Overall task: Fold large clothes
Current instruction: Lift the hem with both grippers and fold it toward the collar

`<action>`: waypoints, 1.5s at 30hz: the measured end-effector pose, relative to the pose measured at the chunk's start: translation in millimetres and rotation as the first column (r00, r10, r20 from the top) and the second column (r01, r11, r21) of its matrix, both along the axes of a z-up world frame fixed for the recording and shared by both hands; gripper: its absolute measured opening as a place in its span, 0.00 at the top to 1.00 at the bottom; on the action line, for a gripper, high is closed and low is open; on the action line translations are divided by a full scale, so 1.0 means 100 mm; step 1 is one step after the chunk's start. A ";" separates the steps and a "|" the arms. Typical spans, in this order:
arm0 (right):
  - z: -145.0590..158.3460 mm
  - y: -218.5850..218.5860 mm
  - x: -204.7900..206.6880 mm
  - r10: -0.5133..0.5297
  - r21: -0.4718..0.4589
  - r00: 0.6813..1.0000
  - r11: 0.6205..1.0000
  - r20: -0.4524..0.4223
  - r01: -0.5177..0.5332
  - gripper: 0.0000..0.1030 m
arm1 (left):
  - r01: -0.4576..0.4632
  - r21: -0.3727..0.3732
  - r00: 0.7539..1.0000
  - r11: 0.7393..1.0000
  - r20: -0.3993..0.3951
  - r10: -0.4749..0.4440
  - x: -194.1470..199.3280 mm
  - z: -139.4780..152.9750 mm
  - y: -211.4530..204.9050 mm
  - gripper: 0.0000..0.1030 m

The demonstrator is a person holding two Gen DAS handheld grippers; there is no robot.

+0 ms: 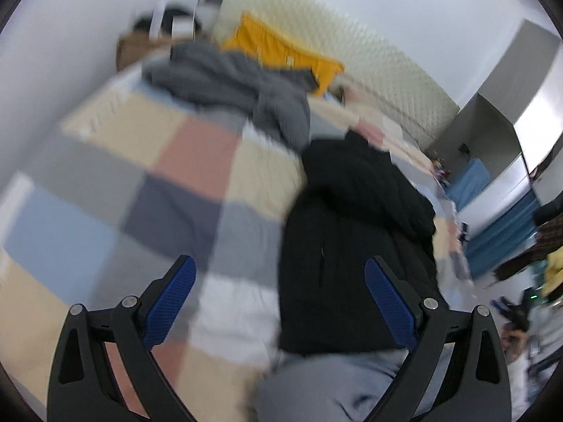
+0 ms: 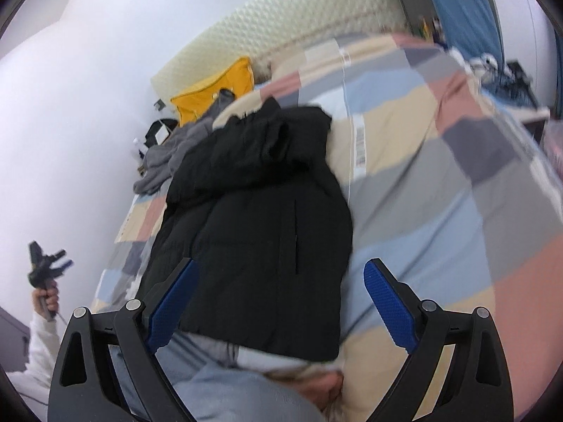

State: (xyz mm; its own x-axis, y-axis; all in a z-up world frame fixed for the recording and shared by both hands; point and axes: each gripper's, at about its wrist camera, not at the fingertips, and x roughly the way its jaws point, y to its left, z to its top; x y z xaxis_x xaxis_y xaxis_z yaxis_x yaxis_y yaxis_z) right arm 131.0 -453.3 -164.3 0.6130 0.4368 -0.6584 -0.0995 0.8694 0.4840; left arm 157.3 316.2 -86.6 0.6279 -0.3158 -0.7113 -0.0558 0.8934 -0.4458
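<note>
Both grippers, the left gripper [image 1: 279, 302] and the right gripper [image 2: 281, 304], are held above the near edge of the bed [image 2: 440, 183] with jaws spread wide and nothing between them. Beyond them the black jacket [image 2: 257, 211] lies folded into a compact bundle on the checked quilt, presumably set down finished. Farther back, a crumpled grey garment [image 1: 228, 77] probably awaits folding beside a yellow pillow [image 1: 278, 47].

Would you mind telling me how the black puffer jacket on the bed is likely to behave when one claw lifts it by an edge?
The jacket looks quilted and padded, so probably floppy: it should sag and unfold rather than keep its shape. Its puffiness suggests it is light for its bulk. The smooth shell may slip between the pads, so a deep pinch seems wise.
</note>
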 end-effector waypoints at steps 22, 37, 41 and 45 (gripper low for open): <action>-1.33 0.11 0.39 0.229 0.155 0.892 0.971 -0.390 -0.181 0.15 | 0.181 -0.480 0.854 0.858 -0.355 -0.379 0.52 -2.03 -0.63 0.07; -1.80 0.01 0.67 0.299 0.219 0.833 0.951 -0.466 -0.219 0.05 | 0.398 -0.472 0.646 0.787 -0.465 -0.605 0.84 -2.24 -1.23 0.06; -1.73 0.11 0.72 0.323 0.194 0.826 0.946 -0.462 -0.261 0.01 | 0.472 -0.489 0.646 0.733 -0.374 -0.666 0.88 -1.98 -1.41 0.07; -1.57 0.16 0.71 0.379 0.216 0.833 0.924 -0.404 -0.315 0.01 | 0.485 -0.532 0.663 0.695 -0.295 -0.688 0.93 -1.84 -1.46 0.07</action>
